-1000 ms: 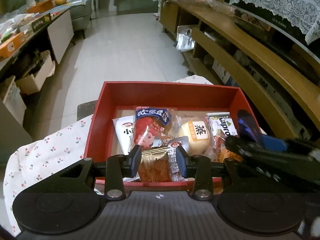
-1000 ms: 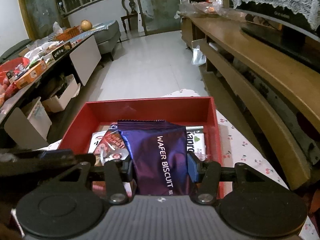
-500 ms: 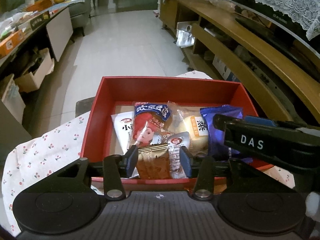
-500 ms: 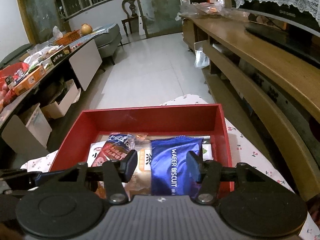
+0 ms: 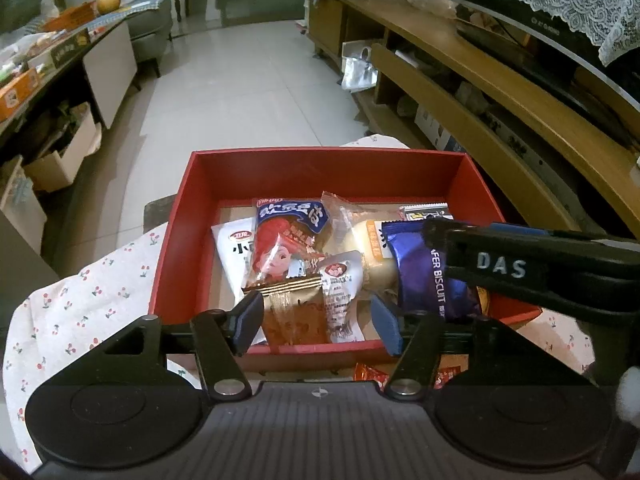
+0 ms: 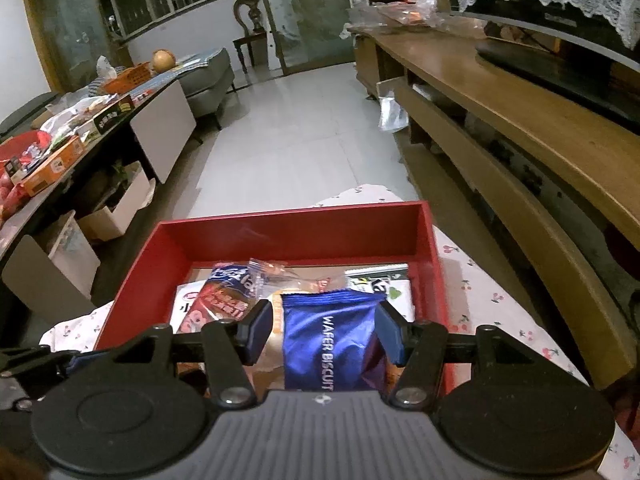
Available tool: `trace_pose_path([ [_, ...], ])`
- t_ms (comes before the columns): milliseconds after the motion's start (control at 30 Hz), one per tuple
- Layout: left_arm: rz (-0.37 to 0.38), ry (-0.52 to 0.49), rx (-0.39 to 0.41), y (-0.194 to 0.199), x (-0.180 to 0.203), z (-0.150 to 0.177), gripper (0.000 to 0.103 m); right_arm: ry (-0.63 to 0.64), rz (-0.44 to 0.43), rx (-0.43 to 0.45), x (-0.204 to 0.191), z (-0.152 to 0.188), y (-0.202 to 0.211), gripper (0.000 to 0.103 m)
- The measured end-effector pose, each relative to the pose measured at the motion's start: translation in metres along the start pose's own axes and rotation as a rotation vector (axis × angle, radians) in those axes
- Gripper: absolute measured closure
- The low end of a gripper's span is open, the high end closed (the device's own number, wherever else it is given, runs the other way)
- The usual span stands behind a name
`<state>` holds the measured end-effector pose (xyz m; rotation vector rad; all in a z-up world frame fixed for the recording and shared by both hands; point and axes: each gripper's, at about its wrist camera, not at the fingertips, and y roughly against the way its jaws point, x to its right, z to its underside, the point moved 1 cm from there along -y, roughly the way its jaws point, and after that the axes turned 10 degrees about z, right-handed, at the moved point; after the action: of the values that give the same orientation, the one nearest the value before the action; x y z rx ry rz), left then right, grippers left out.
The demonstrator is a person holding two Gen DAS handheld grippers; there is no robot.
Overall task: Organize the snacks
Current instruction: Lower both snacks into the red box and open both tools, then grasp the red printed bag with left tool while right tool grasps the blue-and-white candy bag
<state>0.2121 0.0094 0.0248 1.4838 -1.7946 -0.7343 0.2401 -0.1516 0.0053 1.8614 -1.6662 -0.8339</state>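
Note:
A red box on a cherry-print cloth holds several snack packs. A blue wafer biscuit pack lies in the box at its right side, between the open fingers of my right gripper, which does not clamp it. It also shows in the left wrist view under the right gripper's black body. My left gripper is open and empty above the box's near edge, over a brown pack. A red cartoon pack lies in the middle.
A wooden TV bench runs along the right. A low table with boxes and fruit stands at the left. A red snack pack lies on the cloth just in front of the box. The cloth spreads to the left.
My right gripper opened and let go of the wafer biscuit pack, which now lies in the box. The gripper has drawn back a little. My left gripper has opened wider.

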Motion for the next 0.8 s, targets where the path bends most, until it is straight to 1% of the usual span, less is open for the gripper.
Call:
trace_pose_path([
  [133,0.017,-0.010,-0.017,0.002,0.004,0.007,0.036,-0.002,0.032,-0.019,0.011,0.010,0.009,0.041],
  [367,0.089,-0.029,-0.090,-0.003,0.024,0.034,0.034,0.001,0.051,-0.048,0.034,0.036,0.036,0.041],
  [433,0.106,-0.041,-0.099,-0.004,0.031,0.038,0.034,-0.005,0.052,-0.055,0.041,0.043,0.046,0.041],
  [467,0.116,-0.055,-0.097,-0.004,0.035,0.039,0.032,-0.007,0.048,-0.056,0.046,0.046,0.053,0.041],
  [500,0.129,-0.076,-0.094,-0.003,0.040,0.038,0.027,-0.010,0.042,-0.054,0.049,0.047,0.058,0.041],
  [567,0.158,-0.121,-0.087,-0.003,0.051,0.037,0.019,-0.022,0.029,-0.042,0.058,0.052,0.071,0.039],
  [600,0.172,-0.141,-0.083,-0.004,0.055,0.037,0.018,-0.027,0.025,-0.037,0.063,0.053,0.076,0.036],
  [667,0.211,-0.194,-0.089,-0.011,0.065,0.036,0.018,-0.036,0.021,-0.031,0.068,0.055,0.081,0.035],
  [733,0.250,-0.251,-0.130,-0.026,0.075,0.039,0.018,-0.047,0.018,-0.034,0.073,0.054,0.080,0.035],
  [800,0.265,-0.308,-0.173,-0.041,0.083,0.043,0.019,-0.064,0.009,-0.043,0.075,0.052,0.078,0.035],
])
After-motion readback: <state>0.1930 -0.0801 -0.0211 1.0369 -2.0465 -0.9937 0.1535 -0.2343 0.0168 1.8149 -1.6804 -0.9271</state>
